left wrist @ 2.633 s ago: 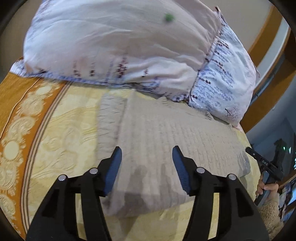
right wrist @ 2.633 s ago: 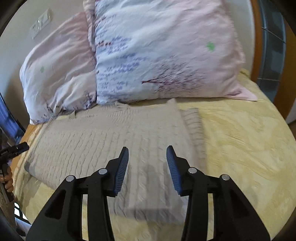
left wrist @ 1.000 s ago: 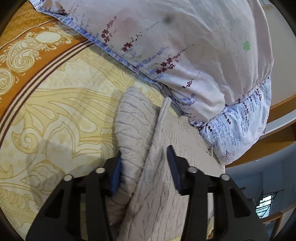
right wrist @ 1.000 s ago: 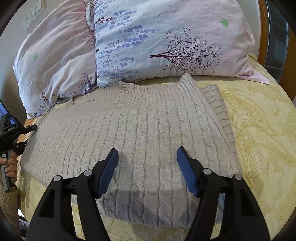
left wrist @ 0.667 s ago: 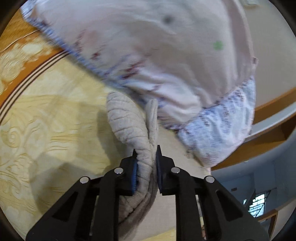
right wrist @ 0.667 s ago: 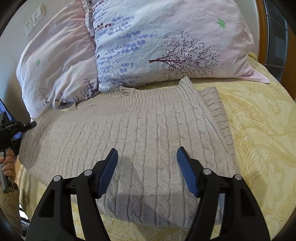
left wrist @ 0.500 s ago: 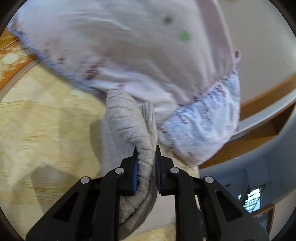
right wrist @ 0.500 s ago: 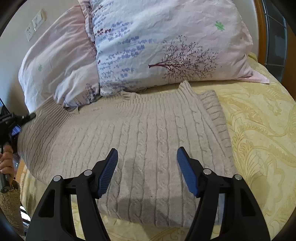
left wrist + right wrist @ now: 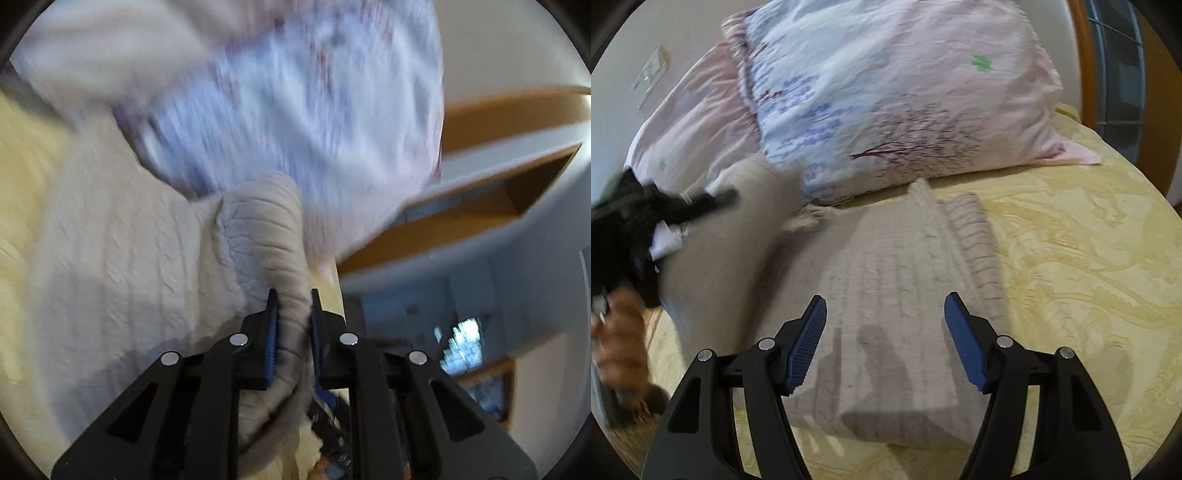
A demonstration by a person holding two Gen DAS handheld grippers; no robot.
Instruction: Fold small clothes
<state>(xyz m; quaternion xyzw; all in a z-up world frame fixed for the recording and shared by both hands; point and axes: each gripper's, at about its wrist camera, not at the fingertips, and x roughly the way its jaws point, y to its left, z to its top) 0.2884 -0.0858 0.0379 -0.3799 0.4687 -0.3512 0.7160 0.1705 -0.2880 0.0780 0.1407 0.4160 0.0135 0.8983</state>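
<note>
Left wrist view: the left gripper (image 9: 293, 317), black with blue ribbed pads, sits at lower centre with its jaws narrowed hard onto a bunched fold of the beige cable-knit sweater (image 9: 122, 258). The pinched fold rises between the pads toward frame centre; the rest of the garment spreads across the left half of the frame over the yellow patterned bedspread (image 9: 18, 155). A pink and blue floral pillow (image 9: 295, 92) fills the upper centre, heavily blurred. Wooden shelving (image 9: 480, 192) runs across the right side. Detail in this view is poor owing to motion blur.

Right wrist view: the right gripper (image 9: 884, 345) occupies the lower centre, jaws spread wide, nothing between the pads, above the near edge of the sweater (image 9: 894, 314). The garment lies in the middle of the frame on the bedspread (image 9: 1089, 258), its left portion lifted off the bed. At the left edge, blurred, the left gripper (image 9: 713, 201) holds that raised portion, with the person's hand (image 9: 620, 332) below it. Two pillows stand behind: the floral one (image 9: 905, 92) at upper centre, a plain pink one (image 9: 698, 125) at upper left. A wall switch plate (image 9: 650, 75) shows at upper left.
</note>
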